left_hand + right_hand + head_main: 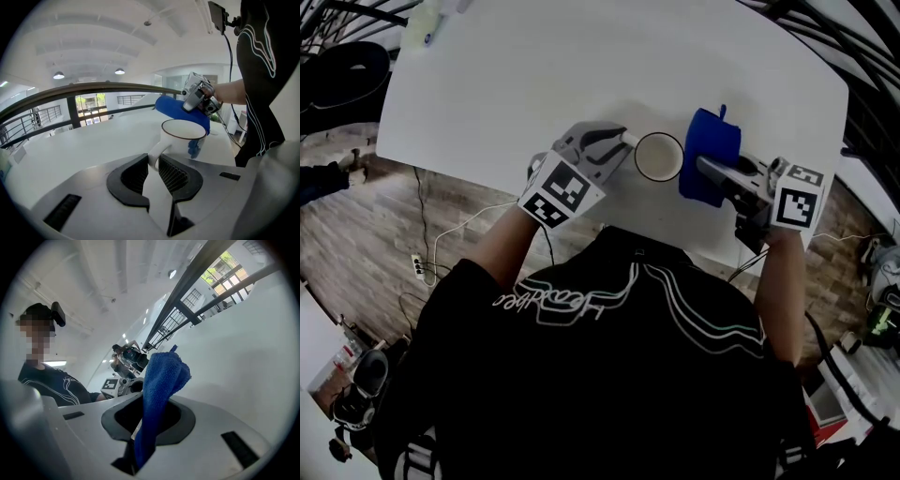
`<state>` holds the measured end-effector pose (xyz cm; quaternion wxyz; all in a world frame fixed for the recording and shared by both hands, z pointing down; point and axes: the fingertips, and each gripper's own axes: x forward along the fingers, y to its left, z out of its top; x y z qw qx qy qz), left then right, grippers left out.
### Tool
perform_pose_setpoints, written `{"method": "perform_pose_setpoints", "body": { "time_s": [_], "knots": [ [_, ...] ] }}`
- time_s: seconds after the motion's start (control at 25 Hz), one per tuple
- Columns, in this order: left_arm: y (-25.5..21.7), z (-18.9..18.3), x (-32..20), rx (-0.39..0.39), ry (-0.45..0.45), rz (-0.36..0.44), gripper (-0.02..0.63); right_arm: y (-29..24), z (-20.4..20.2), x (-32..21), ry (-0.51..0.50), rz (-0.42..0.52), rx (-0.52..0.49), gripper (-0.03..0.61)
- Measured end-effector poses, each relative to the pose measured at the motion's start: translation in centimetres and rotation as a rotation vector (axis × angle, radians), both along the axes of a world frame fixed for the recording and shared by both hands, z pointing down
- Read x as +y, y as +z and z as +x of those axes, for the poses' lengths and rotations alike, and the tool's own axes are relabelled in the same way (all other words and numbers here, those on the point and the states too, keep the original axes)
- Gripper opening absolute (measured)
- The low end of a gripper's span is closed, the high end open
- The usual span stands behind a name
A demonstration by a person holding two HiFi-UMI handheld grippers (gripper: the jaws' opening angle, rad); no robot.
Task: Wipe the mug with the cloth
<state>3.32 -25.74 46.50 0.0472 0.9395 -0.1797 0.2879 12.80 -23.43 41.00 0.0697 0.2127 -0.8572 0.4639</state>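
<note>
A white mug (659, 157) with a dark rim stands near the front edge of the white table (581, 75). My left gripper (623, 141) is shut on the mug's handle (154, 158), which sits pinched between the two ribbed pads. The mug (183, 137) is empty inside. My right gripper (705, 167) is shut on a blue cloth (711, 155), held just right of the mug at rim height. In the right gripper view the cloth (159, 390) rises folded from between the jaws and hides most of the mug. Whether cloth and mug touch cannot be told.
The table's front edge (487, 183) runs just under both grippers, with wood floor and cables below. A pale object (427, 23) lies at the table's far left corner. A railing (70, 91) runs behind the table.
</note>
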Motion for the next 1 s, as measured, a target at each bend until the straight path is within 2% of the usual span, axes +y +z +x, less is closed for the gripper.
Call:
{"method": "perform_pose_setpoints", "body": {
  "time_s": [0.48, 0.72, 1.0],
  "knots": [
    [-0.3, 0.4, 0.5, 0.012, -0.022, -0.009, 0.069, 1.4, -0.6, 0.7, -0.081, -0.038, -0.019, 0.054],
    [-0.6, 0.7, 0.6, 0.020, -0.037, -0.010, 0.067, 3.2, -1.0, 1.1, -0.141, -0.026, 0.091, 0.054],
    [-1.0, 0.7, 0.9, 0.034, -0.032, -0.014, 0.066, 4.5, -1.3, 1.6, -0.184, -0.046, 0.160, 0.054]
  ]
}}
